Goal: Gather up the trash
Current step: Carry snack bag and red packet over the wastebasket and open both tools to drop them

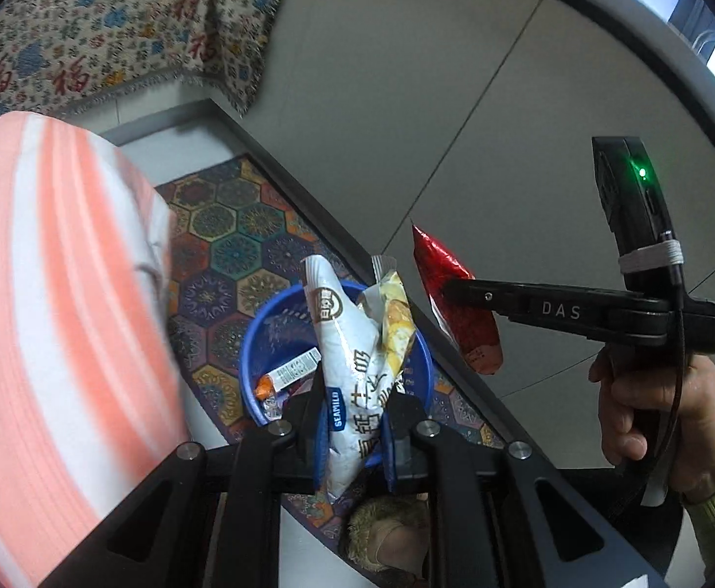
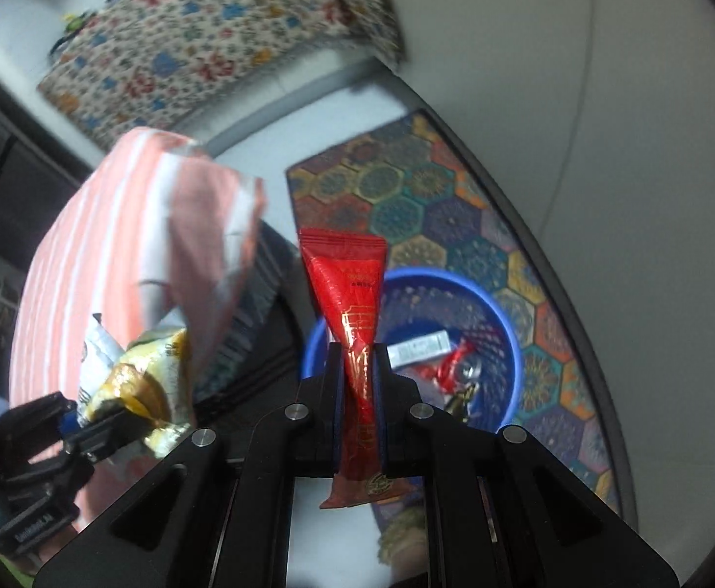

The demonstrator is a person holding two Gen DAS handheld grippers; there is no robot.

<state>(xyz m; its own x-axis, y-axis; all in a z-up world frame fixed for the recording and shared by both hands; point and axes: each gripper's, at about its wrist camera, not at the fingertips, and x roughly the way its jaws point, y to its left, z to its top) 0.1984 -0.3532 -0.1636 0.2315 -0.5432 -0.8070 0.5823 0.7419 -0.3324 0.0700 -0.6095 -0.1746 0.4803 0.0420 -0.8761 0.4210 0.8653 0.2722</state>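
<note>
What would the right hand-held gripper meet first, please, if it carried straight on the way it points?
Most likely the blue bin: the right hand-held gripper, shut on the red wrapper, points down at it. Depth is uncertain.

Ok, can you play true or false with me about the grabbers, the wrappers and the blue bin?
1. The right gripper holds a red wrapper. True.
2. The left gripper is empty. False: it pinches a white packet and a yellow packet together.
3. The blue bin sits on a colourful patterned mat. True.
4. The blue bin has nothing inside. False: a few small wrappers already lie in it, among them a white strip.
5. The red wrapper is already lying in the bin. False: it is clamped between the right gripper's fingers, not yet let go.
</note>
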